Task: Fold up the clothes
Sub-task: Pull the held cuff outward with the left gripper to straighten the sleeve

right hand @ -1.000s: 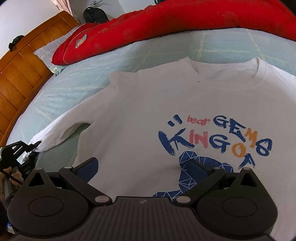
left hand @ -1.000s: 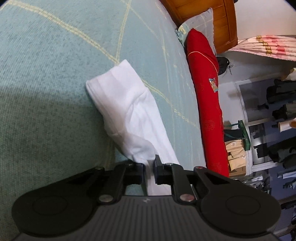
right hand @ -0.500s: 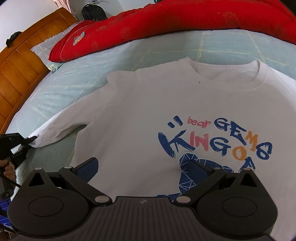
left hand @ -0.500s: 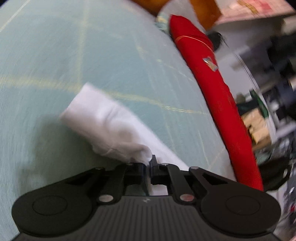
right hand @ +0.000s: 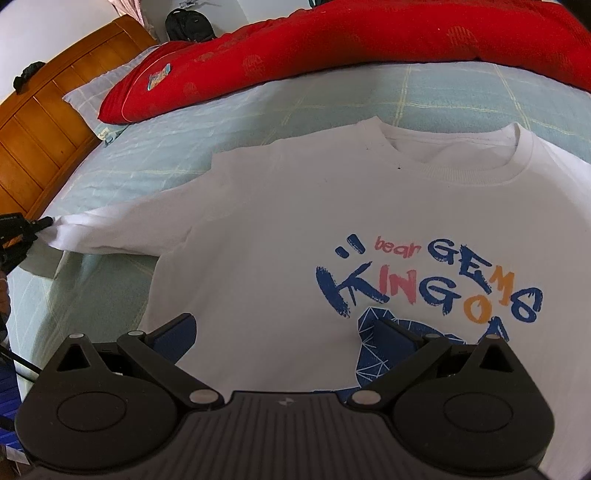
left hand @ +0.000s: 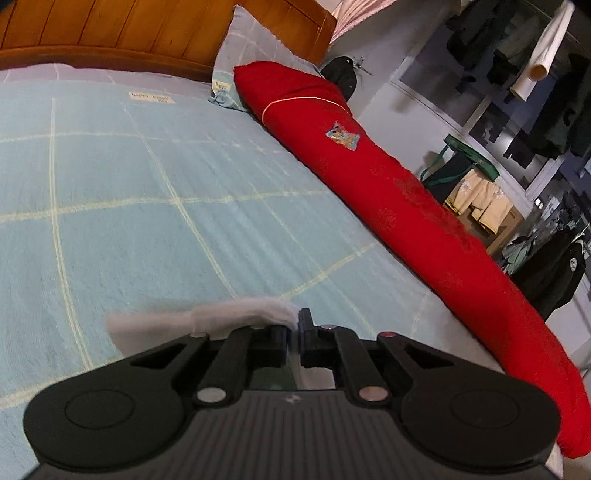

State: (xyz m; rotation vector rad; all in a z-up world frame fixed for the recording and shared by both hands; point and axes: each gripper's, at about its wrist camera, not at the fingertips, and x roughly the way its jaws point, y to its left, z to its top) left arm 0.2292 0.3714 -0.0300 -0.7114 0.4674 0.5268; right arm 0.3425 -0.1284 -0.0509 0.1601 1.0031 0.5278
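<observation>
On the bed (right hand: pixel 110 162), the white sweatshirt (right hand: pixel 295 229) lies flat; your left gripper (left hand: pixel 292 334) pinches its sleeve cuff (right hand: pixel 70 230), your right gripper (right hand: pixel 284 332) hovers over it, jaws spread.

Red bolster (left hand: pixel 424 221) – checked bedspread (left hand: pixel 129 221), wooden headboard (left hand: pixel 129 29)

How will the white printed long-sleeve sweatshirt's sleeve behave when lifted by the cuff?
Probably floppy: the white printed long-sleeve sweatshirt lies flat, and its sleeve sags from the shut left gripper. Likely light, since a cuff pinch raises it. The body may drag along the bedspread.
</observation>
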